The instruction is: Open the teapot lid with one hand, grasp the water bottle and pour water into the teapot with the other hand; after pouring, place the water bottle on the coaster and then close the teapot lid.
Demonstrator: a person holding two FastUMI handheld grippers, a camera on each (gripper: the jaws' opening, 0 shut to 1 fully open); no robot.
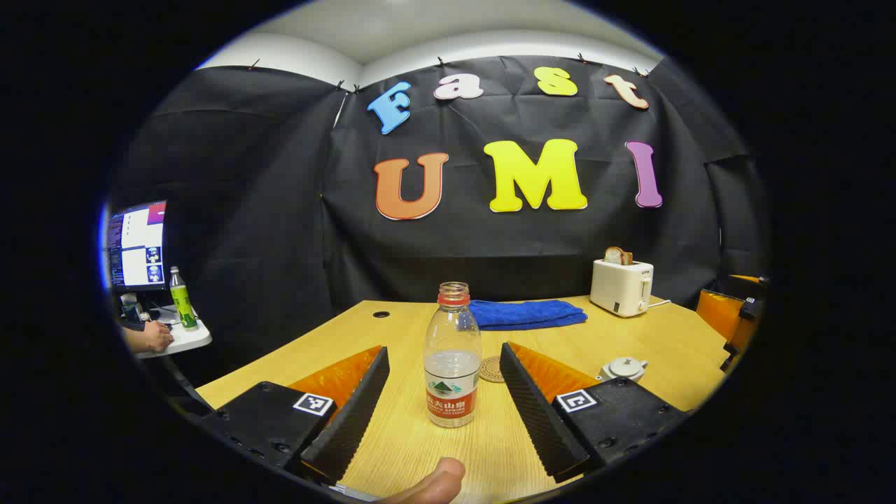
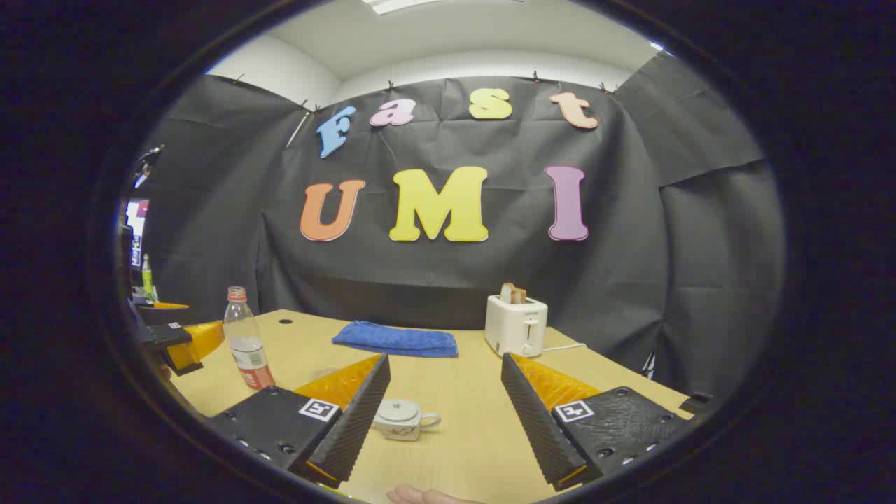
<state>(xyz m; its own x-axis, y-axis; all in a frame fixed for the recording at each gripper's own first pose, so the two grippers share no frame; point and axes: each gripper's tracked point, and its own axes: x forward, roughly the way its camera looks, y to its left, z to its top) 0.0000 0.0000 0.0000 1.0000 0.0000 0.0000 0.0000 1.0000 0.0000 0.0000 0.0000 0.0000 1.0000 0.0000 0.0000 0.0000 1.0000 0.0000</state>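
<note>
A clear water bottle (image 1: 453,357) with a red label stands uncapped on the wooden table (image 1: 658,336), about half full. My left gripper (image 1: 444,348) is open, and the bottle stands in the gap between its fingers, clear of both. Just behind the bottle lies a round coaster (image 1: 492,369). The small white teapot (image 1: 624,367) sits to the right with its lid on. In the right gripper view, my right gripper (image 2: 445,360) is open, with the teapot (image 2: 399,418) low near its left finger, untouched. The bottle (image 2: 246,348) and the left gripper (image 2: 171,336) are at far left.
A folded blue towel (image 1: 526,313) and a white toaster (image 1: 621,285) holding bread stand at the back of the table. Off the table's left side are a monitor (image 1: 136,245), a green bottle (image 1: 183,297) and a person's hand (image 1: 150,337) on a small desk.
</note>
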